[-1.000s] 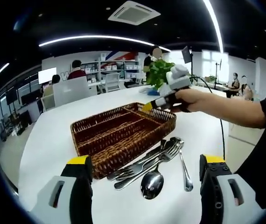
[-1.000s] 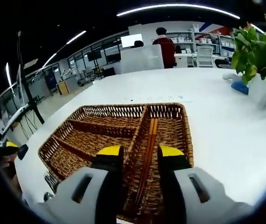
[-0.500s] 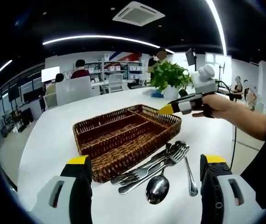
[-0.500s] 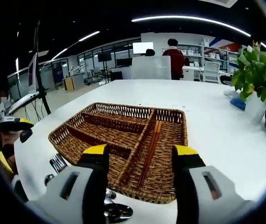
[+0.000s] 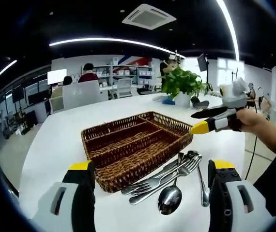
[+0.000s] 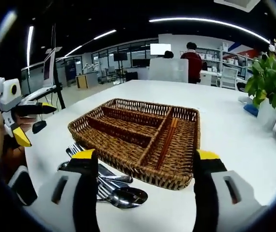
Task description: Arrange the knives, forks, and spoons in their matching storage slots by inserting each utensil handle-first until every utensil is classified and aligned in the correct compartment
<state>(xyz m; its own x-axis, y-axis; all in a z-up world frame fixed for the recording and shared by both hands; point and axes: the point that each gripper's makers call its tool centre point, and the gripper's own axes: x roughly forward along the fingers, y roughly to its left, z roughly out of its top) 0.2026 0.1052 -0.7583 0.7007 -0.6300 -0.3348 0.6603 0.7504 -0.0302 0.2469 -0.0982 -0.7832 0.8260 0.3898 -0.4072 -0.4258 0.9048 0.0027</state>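
A wicker cutlery tray (image 5: 135,145) (image 6: 138,137) sits on the white bench (image 5: 55,140) (image 6: 230,130), divided into long slots; a pair of brown chopsticks (image 6: 167,142) lies in the slot nearest the potted plant (image 5: 182,84) (image 6: 268,87); just beside the tray's near edge, a loose heap of forks (image 5: 169,171) (image 6: 75,149) and spoons (image 5: 170,198) (image 6: 123,195) rests on the bench, with no utensil in the other slots; the left claw (image 5: 150,198) (image 6: 26,123) is spread wide and holds nothing; the right claw (image 6: 145,193) (image 5: 203,121) is likewise parted and empty, held out over the bench beyond the heap.
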